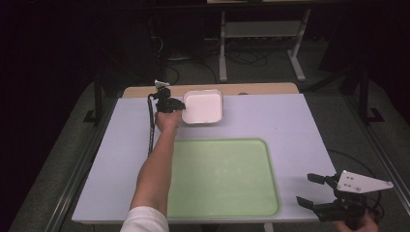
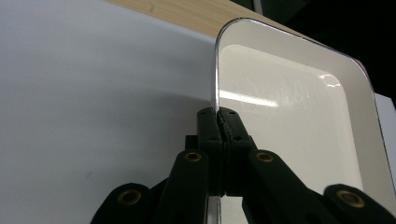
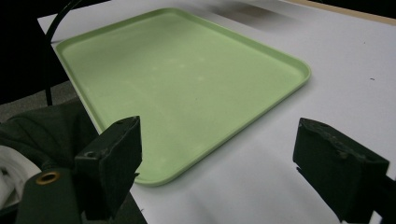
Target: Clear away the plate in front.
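A white square dish (image 1: pixel 204 107) sits near the table's far edge. My left gripper (image 1: pixel 180 105) is shut on its left rim. In the left gripper view the black jaws pinch the dish's thin metal-edged rim (image 2: pixel 216 84), with the left gripper (image 2: pixel 219 123) closed tight and the dish's pale inside (image 2: pixel 299 112) stretching off to the right. A light green tray (image 1: pixel 222 176) lies in the middle of the table, nothing on it. My right gripper (image 1: pixel 309 190) stands open at the near right corner, and in its own view the right gripper (image 3: pixel 217 154) faces the green tray (image 3: pixel 182 88).
The table has a white cover (image 1: pixel 300 125) and a wooden strip (image 1: pixel 261 88) along its far edge. Beyond it are a metal stand (image 1: pixel 261 34) and cables on the dark floor. A cable (image 1: pixel 151 125) trails from the left gripper along the forearm.
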